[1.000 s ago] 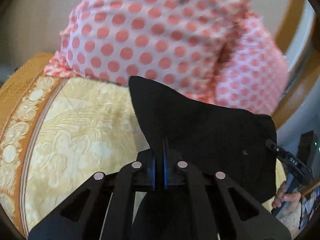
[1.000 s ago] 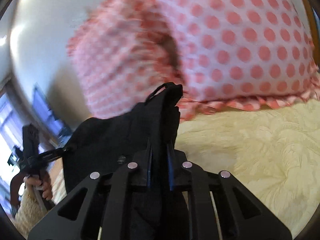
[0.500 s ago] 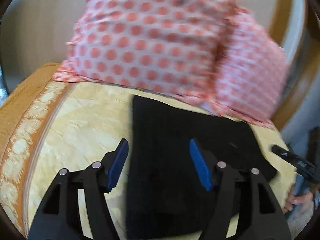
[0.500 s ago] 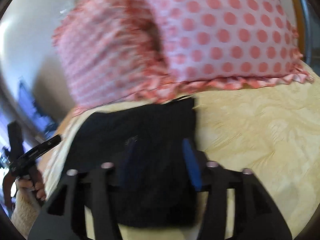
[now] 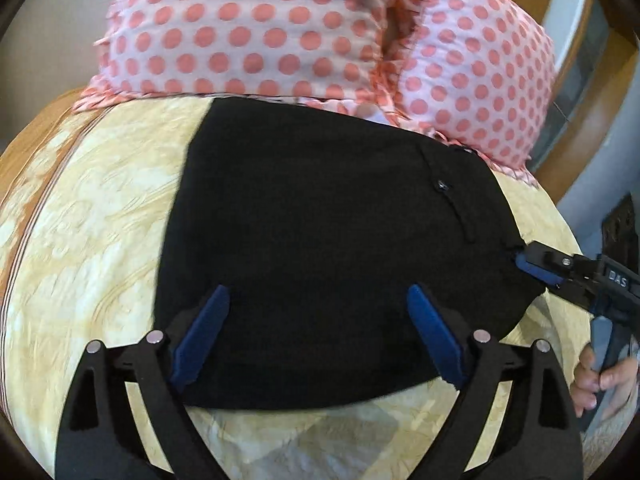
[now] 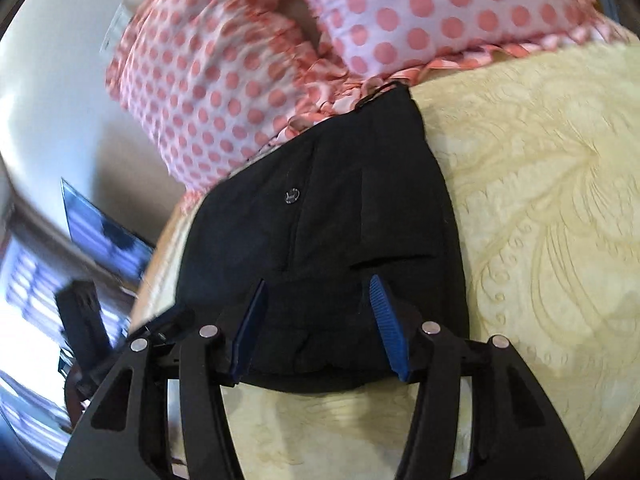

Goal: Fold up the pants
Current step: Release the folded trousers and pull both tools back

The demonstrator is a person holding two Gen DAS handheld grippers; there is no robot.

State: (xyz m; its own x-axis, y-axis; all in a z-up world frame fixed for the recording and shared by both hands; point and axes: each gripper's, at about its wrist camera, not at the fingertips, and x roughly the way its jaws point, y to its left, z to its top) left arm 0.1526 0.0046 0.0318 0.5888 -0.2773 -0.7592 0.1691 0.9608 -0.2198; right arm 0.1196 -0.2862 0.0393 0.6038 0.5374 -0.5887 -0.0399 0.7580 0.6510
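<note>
The black pants (image 5: 320, 232) lie folded flat on the cream patterned bedspread (image 5: 100, 216), their far edge against the pillows. They also show in the right wrist view (image 6: 344, 232), with a small button facing up. My left gripper (image 5: 316, 300) is open and empty, its blue pads hovering over the near part of the pants. My right gripper (image 6: 320, 292) is open and empty over the pants' near edge. The right gripper also shows at the right edge of the left wrist view (image 5: 540, 270), next to the pants' side.
Two pink polka-dot pillows (image 5: 256, 28) stand along the head of the bed behind the pants, also in the right wrist view (image 6: 224, 80). An orange bedspread border (image 5: 28, 200) runs at the left. A wooden headboard (image 5: 584, 92) curves at the right.
Both grippers were shut on the pants and held them up a second ago. They have opened and let go, and the pants now lie flat on the bed.
</note>
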